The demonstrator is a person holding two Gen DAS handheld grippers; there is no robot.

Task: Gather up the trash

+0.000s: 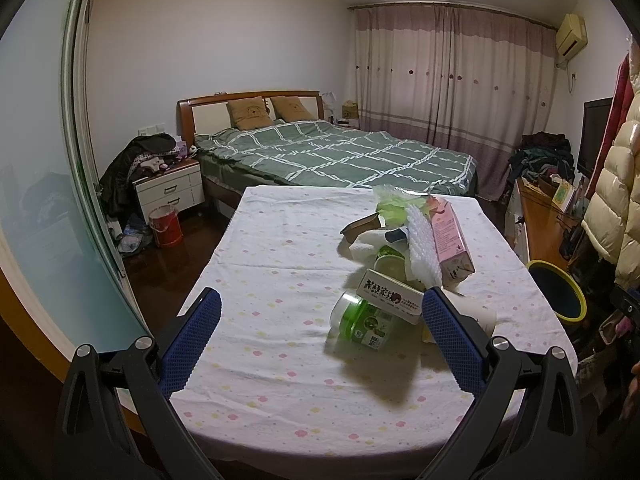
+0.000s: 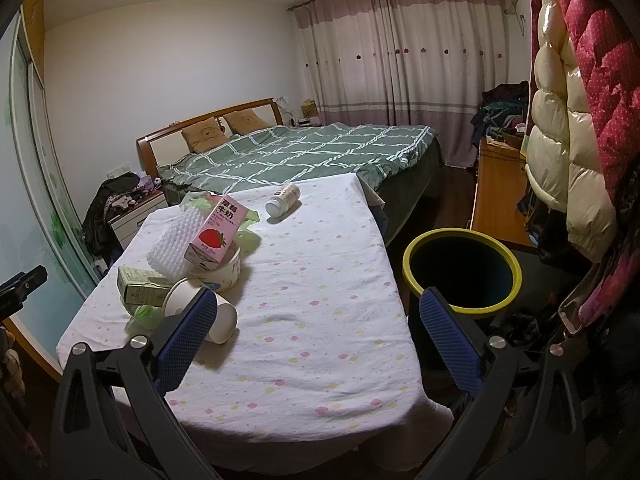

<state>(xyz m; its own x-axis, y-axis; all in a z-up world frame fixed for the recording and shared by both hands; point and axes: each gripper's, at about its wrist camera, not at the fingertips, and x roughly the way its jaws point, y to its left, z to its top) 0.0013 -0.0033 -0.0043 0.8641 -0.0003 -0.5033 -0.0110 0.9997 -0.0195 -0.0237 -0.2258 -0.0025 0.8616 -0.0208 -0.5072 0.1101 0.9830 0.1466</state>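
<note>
A pile of trash lies on the table with the flowered cloth: a green-labelled plastic jar on its side, a small white box, a pink strawberry milk carton, white foam wrap, paper cups and a white pill bottle apart at the far end. A dark bin with a yellow rim stands right of the table. My left gripper is open, hovering just before the jar. My right gripper is open and empty over the table's right front.
A bed with a green checked cover stands behind the table. A nightstand and red bucket are on the left. A wooden desk and hanging coats crowd the right side.
</note>
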